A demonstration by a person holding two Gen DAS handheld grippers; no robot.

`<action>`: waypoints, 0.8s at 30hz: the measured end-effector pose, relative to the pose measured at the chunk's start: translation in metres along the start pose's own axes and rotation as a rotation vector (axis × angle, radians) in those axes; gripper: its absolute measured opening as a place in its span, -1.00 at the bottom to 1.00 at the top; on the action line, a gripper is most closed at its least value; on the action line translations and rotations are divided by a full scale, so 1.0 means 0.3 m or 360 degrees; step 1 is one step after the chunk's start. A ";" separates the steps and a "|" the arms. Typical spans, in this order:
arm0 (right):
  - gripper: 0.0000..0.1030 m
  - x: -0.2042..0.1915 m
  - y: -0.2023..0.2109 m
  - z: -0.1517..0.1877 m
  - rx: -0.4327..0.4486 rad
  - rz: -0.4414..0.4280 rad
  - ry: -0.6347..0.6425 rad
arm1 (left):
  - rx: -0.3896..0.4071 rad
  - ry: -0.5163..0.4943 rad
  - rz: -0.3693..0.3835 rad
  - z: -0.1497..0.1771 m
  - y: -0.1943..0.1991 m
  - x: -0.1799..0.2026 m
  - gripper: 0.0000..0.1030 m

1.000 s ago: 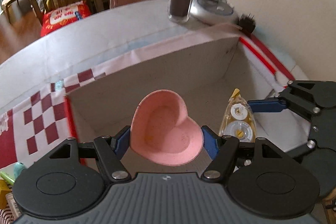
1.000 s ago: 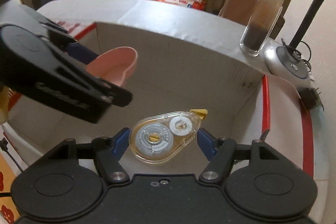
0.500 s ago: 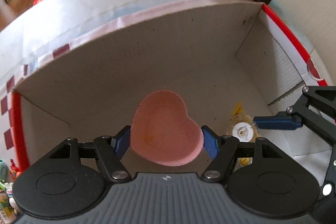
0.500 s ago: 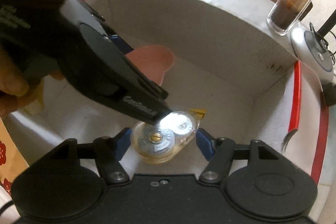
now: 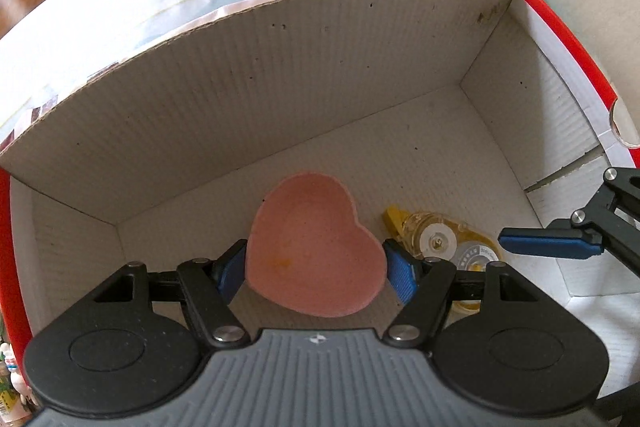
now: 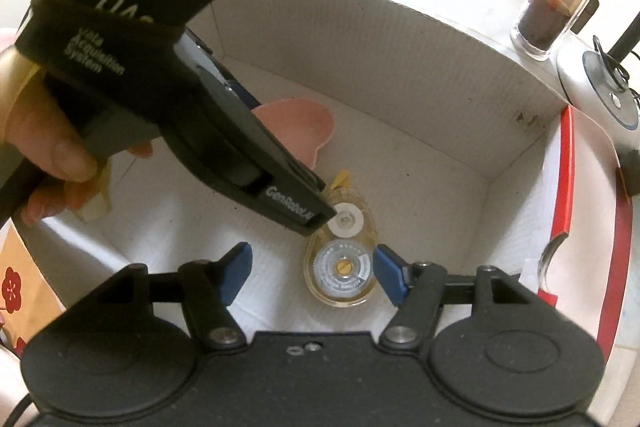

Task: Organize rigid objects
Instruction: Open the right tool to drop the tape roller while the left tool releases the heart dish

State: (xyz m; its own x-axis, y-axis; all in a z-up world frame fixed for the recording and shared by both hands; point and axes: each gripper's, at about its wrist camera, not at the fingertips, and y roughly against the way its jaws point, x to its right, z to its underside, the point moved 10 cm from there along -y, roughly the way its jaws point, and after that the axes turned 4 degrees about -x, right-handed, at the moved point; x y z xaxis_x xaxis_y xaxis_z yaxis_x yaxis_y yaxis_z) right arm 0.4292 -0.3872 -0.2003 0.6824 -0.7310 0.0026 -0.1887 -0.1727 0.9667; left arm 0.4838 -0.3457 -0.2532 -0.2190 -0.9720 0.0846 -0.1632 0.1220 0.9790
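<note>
Inside white corrugated cardboard box (image 5: 280,75), near its front wall: left hand-held gripper (image 5: 316,273) clamped on pink heart-shaped dish (image 5: 312,247); right hand-held gripper (image 6: 312,273) parted, clear yellow-tipped tape dispenser (image 6: 342,263) lying loose between. Open floor behind. Hand (image 6: 48,143) visible only from right wrist.

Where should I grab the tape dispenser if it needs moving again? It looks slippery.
Grip the tape dispenser across its narrow flat edges at the wide round end, coming straight down from above. It lies flat on the box floor, and the pink dish crowds its yellow tip.
</note>
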 end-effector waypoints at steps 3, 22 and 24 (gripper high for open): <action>0.29 0.007 0.009 0.005 0.0022 -0.0003 -0.0014 | 0.0023 0.0008 -0.0005 0.006 0.016 -0.001 0.41; 0.53 -0.006 0.136 -0.010 0.0187 0.0020 -0.0134 | 0.0336 0.0003 -0.0023 0.055 0.274 -0.020 0.44; 0.55 -0.023 0.144 -0.010 0.0207 0.0031 -0.0140 | 0.0371 0.0006 -0.0016 0.073 0.312 -0.030 0.44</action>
State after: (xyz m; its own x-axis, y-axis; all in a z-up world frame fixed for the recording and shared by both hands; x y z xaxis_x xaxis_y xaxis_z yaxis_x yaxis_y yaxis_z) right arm 0.4184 -0.3876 -0.1577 0.6144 -0.7890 -0.0066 -0.2952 -0.2375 0.9254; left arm 0.4494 -0.3211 -0.1664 -0.2128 -0.9741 0.0762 -0.3835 0.1550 0.9104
